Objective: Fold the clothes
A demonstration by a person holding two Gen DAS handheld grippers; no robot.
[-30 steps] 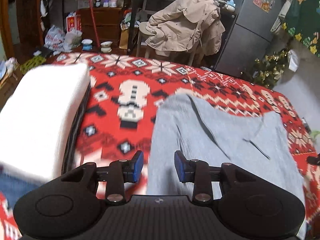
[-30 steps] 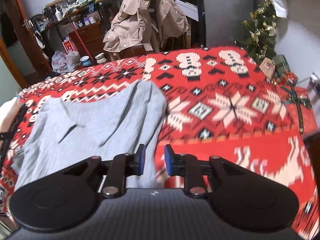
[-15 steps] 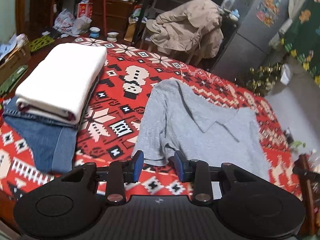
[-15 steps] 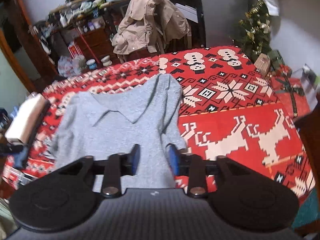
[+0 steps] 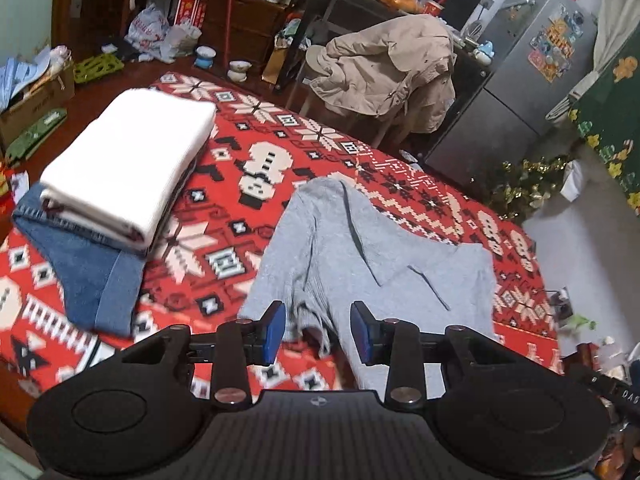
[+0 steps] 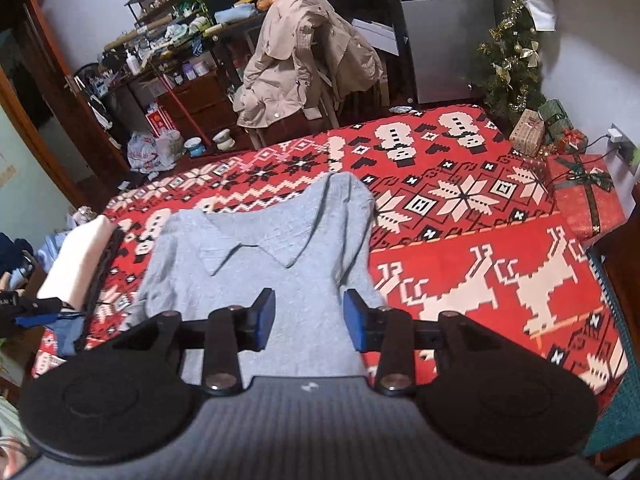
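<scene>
A grey collared shirt (image 5: 380, 264) lies spread on the red patterned bed cover (image 5: 224, 240), collar toward the far side. My left gripper (image 5: 318, 332) hovers over its near sleeve. The jaws are opening, and the blue pads stand apart without pressing on the cloth. From the other side the shirt (image 6: 256, 268) fills the middle of the right wrist view. My right gripper (image 6: 308, 320) hangs above the shirt body with its jaws opening. Nothing is pinched between them.
A folded white garment (image 5: 128, 160) rests on folded blue jeans (image 5: 92, 272) at the bed's left. Beyond the bed stand a chair with a beige coat (image 5: 384, 68) and a fridge (image 5: 520, 80). A Christmas tree (image 6: 512, 52) and gift boxes (image 6: 580, 188) stand at the right.
Both grippers have risen and drawn back from the shirt, so more of the bed shows. The right jaws have widened. The shirt lies flat on the cover.
</scene>
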